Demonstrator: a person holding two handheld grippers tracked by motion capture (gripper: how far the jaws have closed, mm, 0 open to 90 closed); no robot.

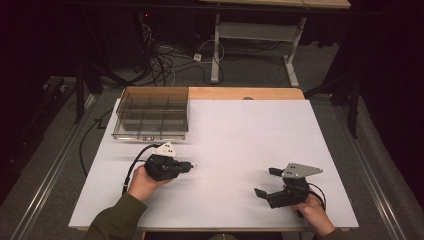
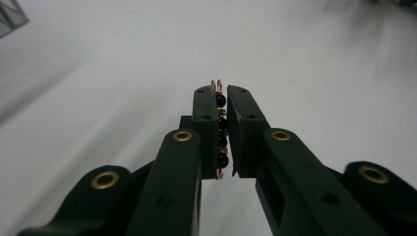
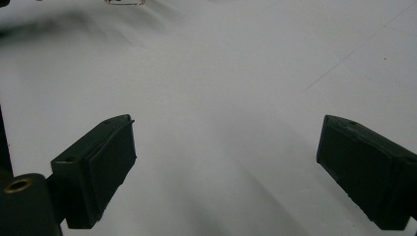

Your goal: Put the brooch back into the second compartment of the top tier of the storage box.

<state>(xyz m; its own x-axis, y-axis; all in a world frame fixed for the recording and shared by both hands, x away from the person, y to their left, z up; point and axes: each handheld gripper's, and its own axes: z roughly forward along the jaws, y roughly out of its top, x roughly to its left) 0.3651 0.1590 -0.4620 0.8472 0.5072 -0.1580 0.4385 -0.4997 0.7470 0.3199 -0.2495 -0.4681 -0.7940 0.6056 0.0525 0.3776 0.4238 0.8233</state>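
In the high view, the person's forearms enter at the bottom edge; the left gripper (image 1: 192, 165) sits left of centre on the white table (image 1: 240, 135), jaws pointing right, and the right gripper (image 1: 266, 182) rests near the front right with jaws spread wide. A clear compartment box (image 1: 152, 113) stands at the far left. In the left gripper view, the jaws clamp a small beaded strip (image 2: 221, 129) with copper-coloured ends. In the right gripper view, both pads (image 3: 110, 164) stand apart above bare table.

I count two grippers: my left gripper (image 1: 193, 165) and right gripper (image 1: 265, 182). One beaded strip (image 2: 221, 129), one compartment tray (image 1: 152, 114), one white table (image 1: 240, 145).
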